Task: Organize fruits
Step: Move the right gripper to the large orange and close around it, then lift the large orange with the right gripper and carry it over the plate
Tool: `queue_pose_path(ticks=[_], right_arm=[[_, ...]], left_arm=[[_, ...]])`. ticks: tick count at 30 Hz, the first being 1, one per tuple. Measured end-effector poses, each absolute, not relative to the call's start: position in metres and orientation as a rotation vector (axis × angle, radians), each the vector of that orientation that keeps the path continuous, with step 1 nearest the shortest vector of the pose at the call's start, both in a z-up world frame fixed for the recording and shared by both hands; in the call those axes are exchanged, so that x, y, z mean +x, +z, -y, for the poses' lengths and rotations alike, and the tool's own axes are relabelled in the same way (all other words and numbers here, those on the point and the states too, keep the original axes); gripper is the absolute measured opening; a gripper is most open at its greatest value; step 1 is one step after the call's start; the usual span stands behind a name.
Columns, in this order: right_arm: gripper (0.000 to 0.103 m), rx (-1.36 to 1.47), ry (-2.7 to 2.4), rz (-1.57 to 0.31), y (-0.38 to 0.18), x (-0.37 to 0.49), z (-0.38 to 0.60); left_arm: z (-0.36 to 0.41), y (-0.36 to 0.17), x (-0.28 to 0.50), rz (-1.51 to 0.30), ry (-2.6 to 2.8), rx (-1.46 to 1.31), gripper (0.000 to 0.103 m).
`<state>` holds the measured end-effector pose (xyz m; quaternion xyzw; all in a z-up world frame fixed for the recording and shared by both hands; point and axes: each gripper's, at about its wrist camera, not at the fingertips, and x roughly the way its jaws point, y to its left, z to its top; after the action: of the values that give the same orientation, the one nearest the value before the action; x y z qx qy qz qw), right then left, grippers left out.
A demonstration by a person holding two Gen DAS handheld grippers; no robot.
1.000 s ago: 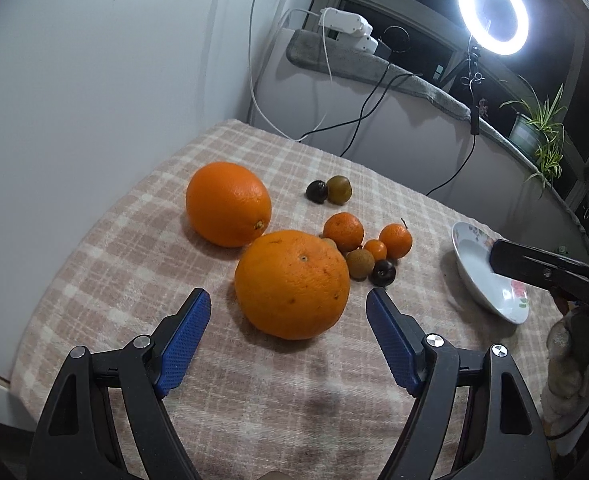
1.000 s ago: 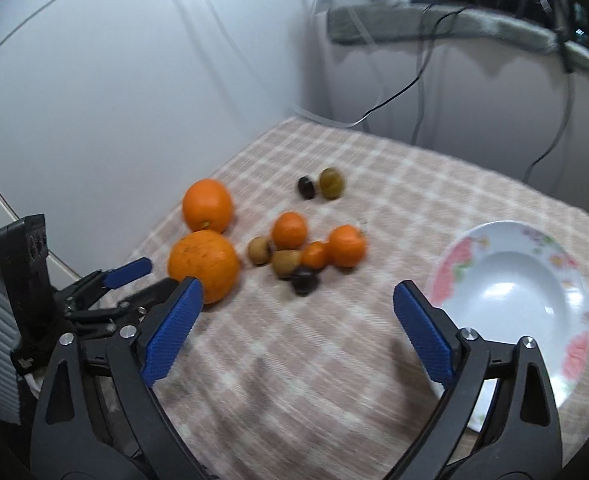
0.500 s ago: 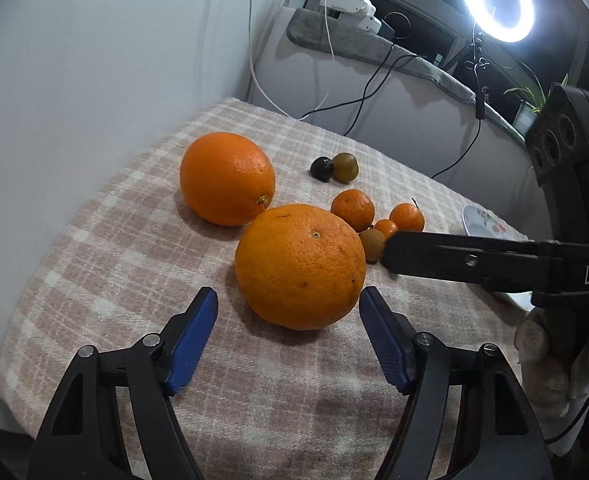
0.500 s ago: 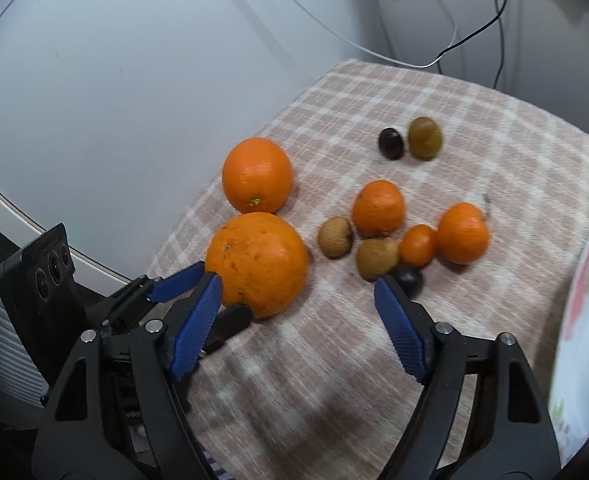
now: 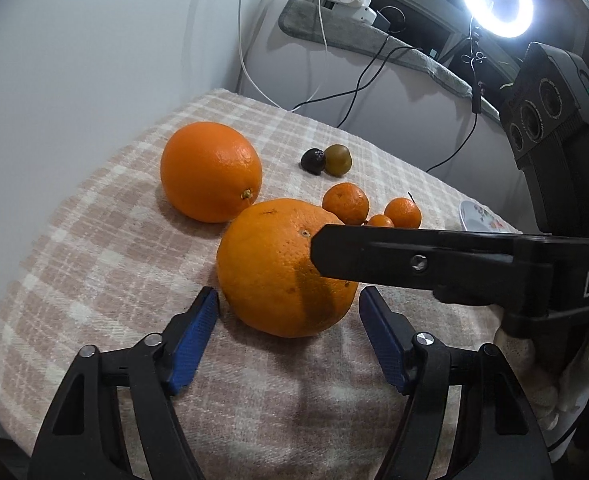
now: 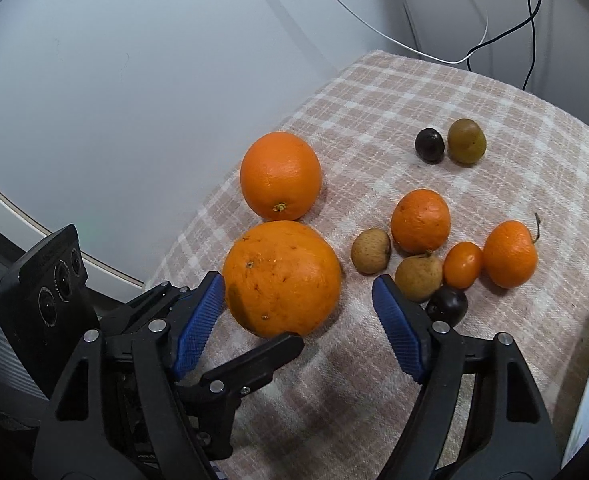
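A big orange (image 5: pixel 270 264) (image 6: pixel 282 276) lies on the checked cloth, close in front of both grippers. My left gripper (image 5: pixel 288 292) straddles its near side, jaws closing, blue pads still clear of the skin. My right gripper (image 6: pixel 298 280) straddles the same orange from the other side, jaws closing; its left pad is at the peel, its right pad apart. One of the right gripper's fingers (image 5: pixel 394 256) crosses over the orange in the left wrist view. A second big orange (image 5: pixel 210 172) (image 6: pixel 280 176) sits just behind.
Two mandarins (image 6: pixel 420 220) (image 6: pixel 510 254), a kumquat (image 6: pixel 462 264), two brown fruits (image 6: pixel 370 250) (image 6: pixel 418 278) and a dark plum (image 6: pixel 446 306) cluster on the right. A dark fruit (image 6: pixel 429 145) and a greenish one (image 6: pixel 466 141) lie farther back. A flowered plate (image 5: pixel 478 218) stands at the right edge.
My right gripper swung left from the plate side and down to the near big orange. Both pairs of jaws narrowed. The left gripper edged a little closer to the orange.
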<state>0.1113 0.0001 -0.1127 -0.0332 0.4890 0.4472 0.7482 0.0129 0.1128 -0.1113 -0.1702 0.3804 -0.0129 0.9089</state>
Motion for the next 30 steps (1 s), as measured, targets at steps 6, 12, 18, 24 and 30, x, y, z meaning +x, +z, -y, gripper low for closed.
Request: queue_pose_path(ticks=[6,12,18,24,30], right_arm=[[0.068,-0.056,0.998,-1.098,-0.117,0.113,-0.006],[0.065,-0.066,1.007,-1.092,-0.117,0.11,-0.01],[0.064,-0.063,1.0,-1.074,-0.114,0.107,-0.007],[0.064,-0.055,0.99,-1.047,-0.106,0.103,0.003],[0.064,-0.041,0.978,-1.013,-0.094,0.1,0.022]], left_arm=[[-0.113,-0.112,0.013,-0.785,-0.035,-0.362,0.067],[-0.112,-0.11,0.012,-0.786,-0.031,-0.364,0.066],[-0.109,-0.107,0.012,-0.786,-0.027,-0.353,0.065],[-0.1,-0.099,0.011,-0.775,-0.038,-0.338,0.065],[-0.086,-0.088,0.013,-0.761,-0.058,-0.319,0.065]])
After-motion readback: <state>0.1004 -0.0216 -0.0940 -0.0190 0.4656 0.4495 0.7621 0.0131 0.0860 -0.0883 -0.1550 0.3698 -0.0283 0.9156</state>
